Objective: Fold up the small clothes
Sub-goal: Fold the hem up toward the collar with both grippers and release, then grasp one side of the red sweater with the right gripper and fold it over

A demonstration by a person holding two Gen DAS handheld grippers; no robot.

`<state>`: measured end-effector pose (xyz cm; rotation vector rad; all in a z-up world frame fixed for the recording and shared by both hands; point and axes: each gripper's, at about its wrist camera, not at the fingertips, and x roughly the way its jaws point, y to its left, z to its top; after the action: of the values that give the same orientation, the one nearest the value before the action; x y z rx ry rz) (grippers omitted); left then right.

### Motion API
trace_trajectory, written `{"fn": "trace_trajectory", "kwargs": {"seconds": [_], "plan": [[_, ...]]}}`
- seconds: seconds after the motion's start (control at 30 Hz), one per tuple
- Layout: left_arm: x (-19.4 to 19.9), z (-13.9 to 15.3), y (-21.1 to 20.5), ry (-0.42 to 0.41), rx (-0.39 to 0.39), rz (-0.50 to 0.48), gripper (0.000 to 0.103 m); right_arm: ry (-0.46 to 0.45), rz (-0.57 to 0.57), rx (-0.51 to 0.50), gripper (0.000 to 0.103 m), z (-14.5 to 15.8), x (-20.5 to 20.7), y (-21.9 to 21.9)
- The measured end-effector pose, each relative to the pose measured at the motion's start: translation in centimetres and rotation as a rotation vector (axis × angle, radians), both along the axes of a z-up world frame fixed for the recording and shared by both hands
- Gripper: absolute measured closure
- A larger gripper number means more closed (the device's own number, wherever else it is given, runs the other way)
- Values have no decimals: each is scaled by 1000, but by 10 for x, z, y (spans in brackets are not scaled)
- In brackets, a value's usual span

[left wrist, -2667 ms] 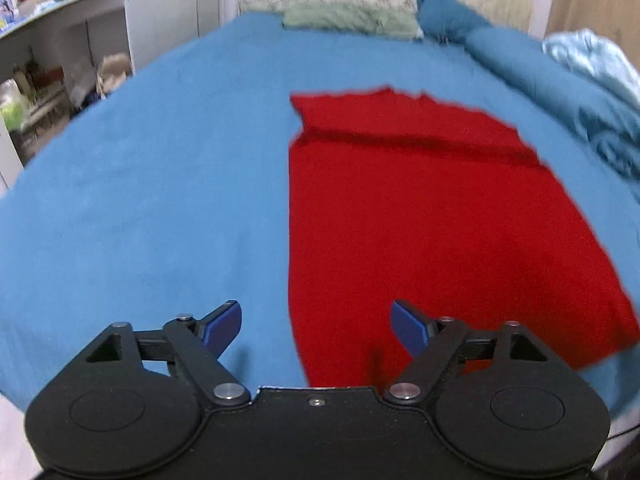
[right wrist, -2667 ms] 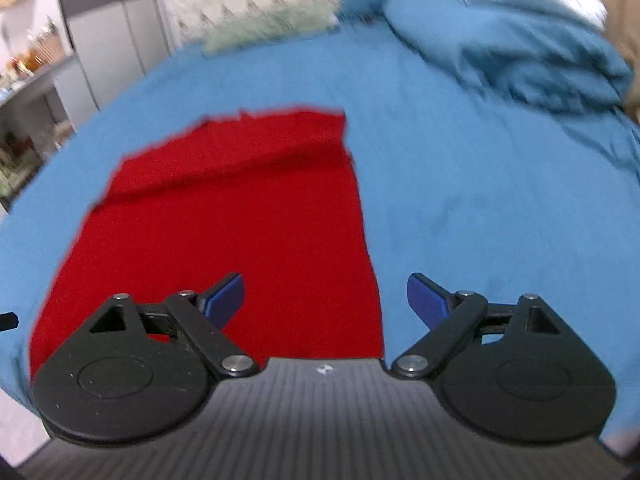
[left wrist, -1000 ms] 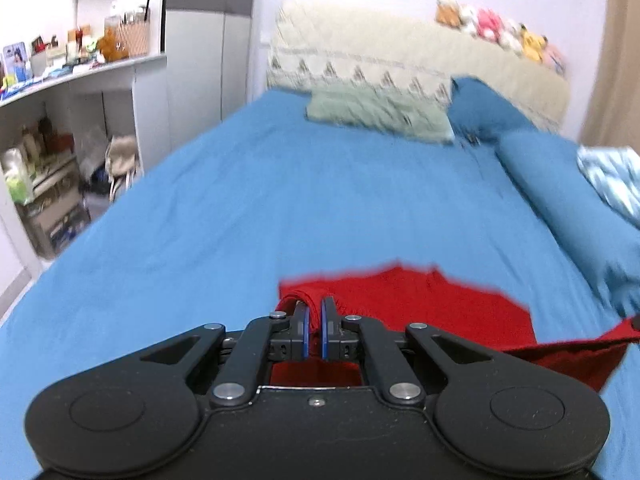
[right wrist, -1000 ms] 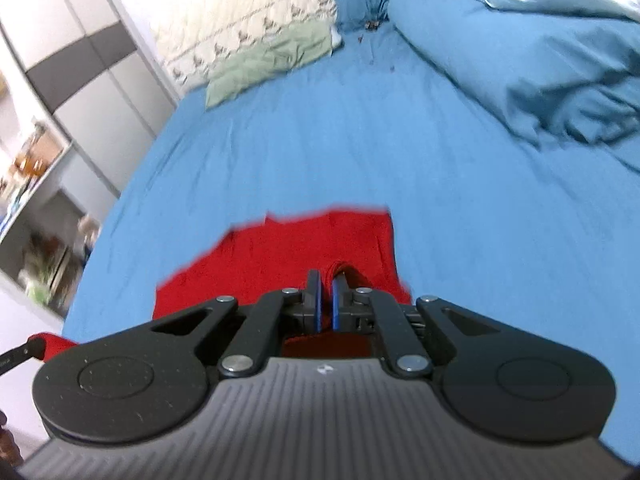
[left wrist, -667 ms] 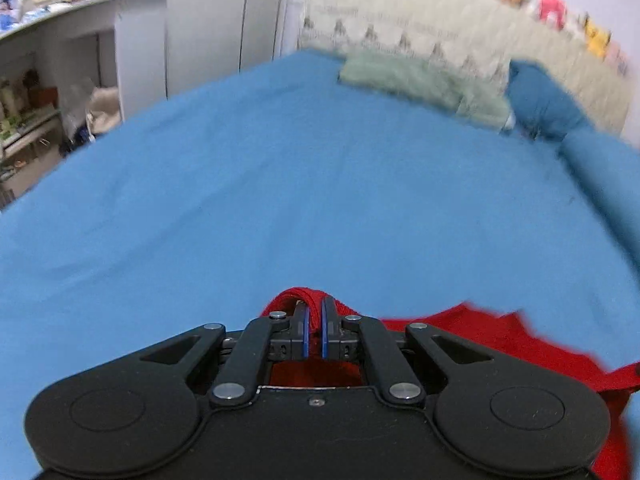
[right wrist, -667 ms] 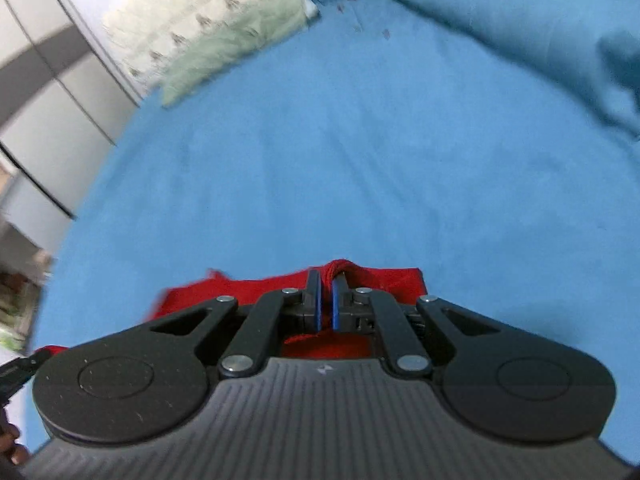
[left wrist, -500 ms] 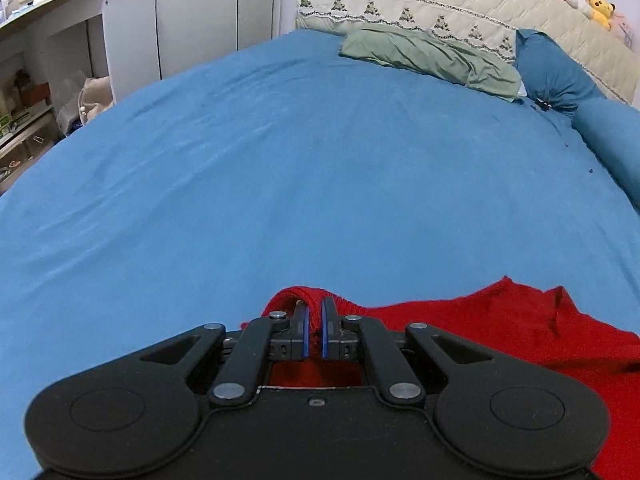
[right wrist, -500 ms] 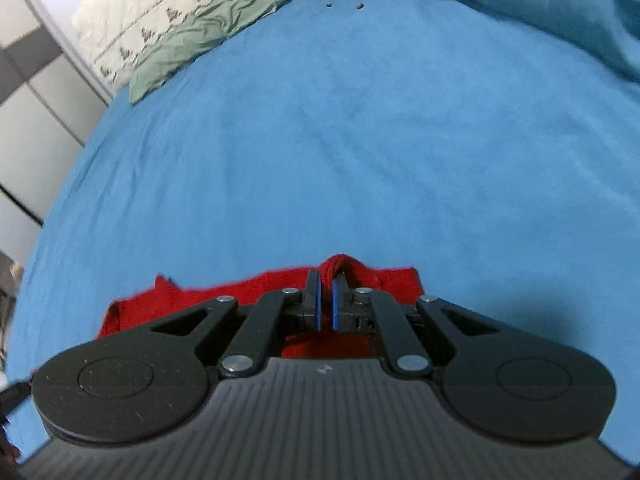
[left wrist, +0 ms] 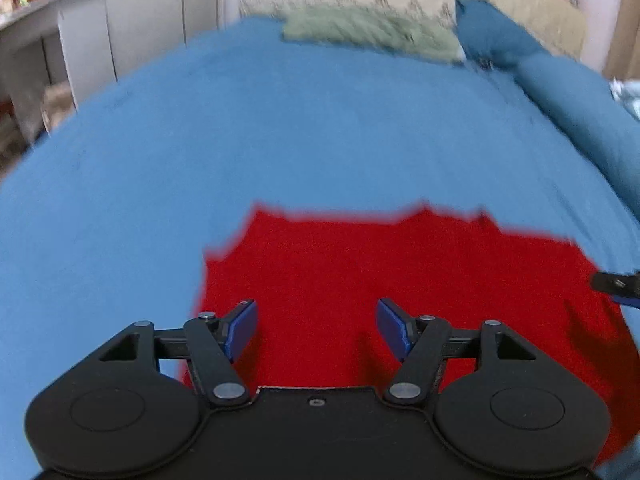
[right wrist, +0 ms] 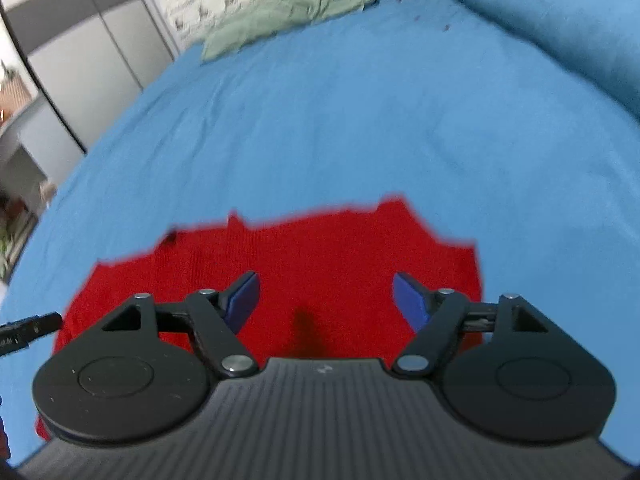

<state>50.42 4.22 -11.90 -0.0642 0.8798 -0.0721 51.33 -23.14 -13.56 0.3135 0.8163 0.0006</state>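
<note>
both tongs, left gripper and right gripper, are spread wide; red garment is spread toward 12 o'clock beneath them.

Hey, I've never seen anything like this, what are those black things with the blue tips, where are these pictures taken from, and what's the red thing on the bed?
Those are two hand-held grippers, one in each of a person's hands, each carrying a camera that looks forward along its fingers. One picture comes from the left gripper, the other from the right gripper. The blue tips are the finger pads. The red knitted garment lies flat on the blue bed sheet. Both grippers are open above it, holding nothing. A green pillow lies by the headboard.
</note>
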Motion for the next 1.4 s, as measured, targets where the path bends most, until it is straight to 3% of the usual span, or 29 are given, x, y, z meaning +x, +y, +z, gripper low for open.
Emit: {"fn": "trace_trajectory", "kwargs": {"seconds": [0.13,0.27,0.33,0.43,0.6,0.67,0.7,0.73,0.87,1.0,1.17,1.4], "plan": [[-11,-32,-4,84,40,-20,32,55,-65,-12,12,-29,3,-6],[-14,-35,-4,67,50,-40,31,52,-151,-15,13,-39,5,-26],[-15,-32,-1,78,46,-33,31,61,-141,7,13,-38,7,-30],[-11,-19,2,78,49,-10,31,43,-94,-12,13,-18,0,-30],[-24,26,1,48,68,18,30,-83,-22,-76,11,43,-34,-33],[-31,41,-3,43,66,5,22,-90,32,-133,8,59,-53,-33],[-35,46,-6,44,67,-4,7,-83,51,-154,8,62,-61,-33],[-38,49,-10,43,70,-13,0,-69,63,-172,8,62,-67,-33],[-42,37,-37,79,111,-66,0,28,74,-206,10,40,-77,-36],[-38,18,-61,121,116,-96,0,98,28,-124,12,9,-80,-49],[-24,-3,-80,162,92,-94,0,120,7,-59,27,-20,-79,-58],[0,-27,-87,234,75,-38,0,124,41,-104,30,-45,-74,-41]]}}
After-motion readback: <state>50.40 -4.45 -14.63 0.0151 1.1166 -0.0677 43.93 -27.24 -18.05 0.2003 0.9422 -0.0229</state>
